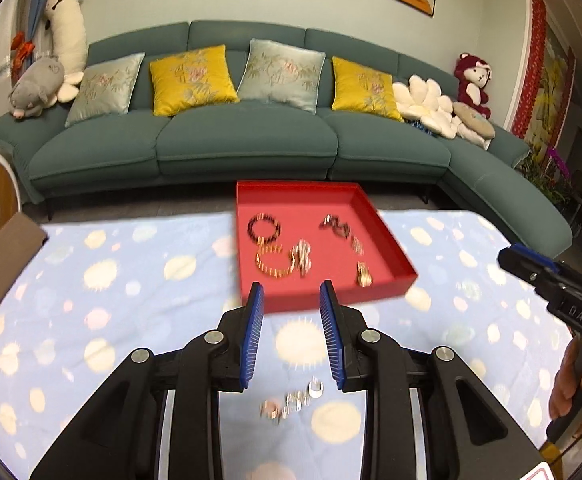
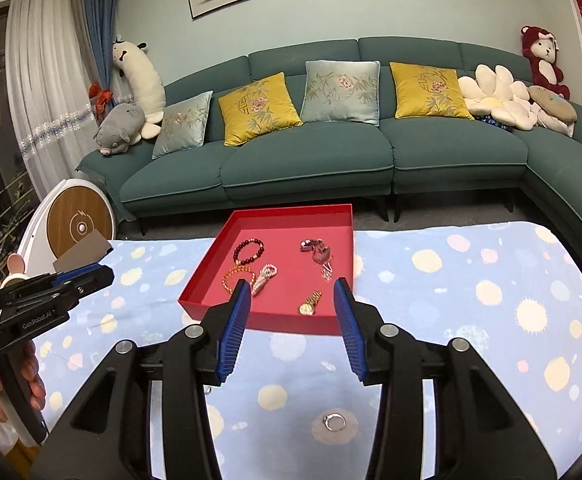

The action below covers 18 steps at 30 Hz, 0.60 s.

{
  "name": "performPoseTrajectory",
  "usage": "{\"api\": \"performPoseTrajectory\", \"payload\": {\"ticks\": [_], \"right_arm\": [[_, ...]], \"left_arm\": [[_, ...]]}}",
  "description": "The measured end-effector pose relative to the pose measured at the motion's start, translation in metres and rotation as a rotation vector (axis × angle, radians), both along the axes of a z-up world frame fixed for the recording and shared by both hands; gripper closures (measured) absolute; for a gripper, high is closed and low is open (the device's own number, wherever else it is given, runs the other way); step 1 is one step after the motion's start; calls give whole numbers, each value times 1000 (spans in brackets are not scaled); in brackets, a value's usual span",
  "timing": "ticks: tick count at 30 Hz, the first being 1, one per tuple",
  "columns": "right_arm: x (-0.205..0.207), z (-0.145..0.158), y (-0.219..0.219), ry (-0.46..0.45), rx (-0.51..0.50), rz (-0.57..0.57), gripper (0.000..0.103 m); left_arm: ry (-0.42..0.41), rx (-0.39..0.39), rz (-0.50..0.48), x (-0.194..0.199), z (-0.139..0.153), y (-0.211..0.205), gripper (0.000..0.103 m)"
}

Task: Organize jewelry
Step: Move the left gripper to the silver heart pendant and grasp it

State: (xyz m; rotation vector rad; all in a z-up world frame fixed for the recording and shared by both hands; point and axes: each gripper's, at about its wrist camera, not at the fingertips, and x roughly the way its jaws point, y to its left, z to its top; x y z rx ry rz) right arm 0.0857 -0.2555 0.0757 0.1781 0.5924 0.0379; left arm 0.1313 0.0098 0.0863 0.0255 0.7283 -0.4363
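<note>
A red tray (image 1: 387, 236) (image 2: 211, 276) sits on the blue spotted cloth and holds a dark bead bracelet (image 1: 265, 227) (image 2: 248, 251), an orange bead bracelet (image 1: 275, 266) (image 2: 231, 276), a pearl piece (image 2: 265, 277), a gold watch (image 2: 311, 304) and other pieces. My left gripper (image 1: 292, 292) is open above a few silver rings (image 1: 293, 400) on the cloth. My right gripper (image 2: 293, 286) is open above a single silver ring (image 2: 334, 422) on the cloth. Both grippers are empty.
A teal sofa (image 2: 311, 160) with cushions and plush toys stands behind the table. A brown card (image 1: 7, 256) lies at the table's left edge. A round white and wood device (image 2: 79, 224) stands on the floor at left.
</note>
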Motion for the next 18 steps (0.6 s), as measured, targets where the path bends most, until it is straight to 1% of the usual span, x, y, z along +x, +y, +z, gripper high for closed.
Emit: {"api": "performPoseTrajectory", "payload": {"ticks": [3,5,9,12,18], "right_arm": [[-19,-11,1,26,-21,-9,61],[-29,-19,1,42,-13,-8,61],[-40,-35,4,78,-36,-10,61],[-42,-50,2,122,-43,-11,61],[-44,-71,-1,169,-40,-13,61]], "left_arm": [[56,1,0,-14,-19,5,76],[80,18,-13,-22,-34,4,76],[84,70,-56,-36,-64,-3,76],[83,108,-95,-40,-83,-12,76],[102,125,-128,-38,-107,-18,76]]}}
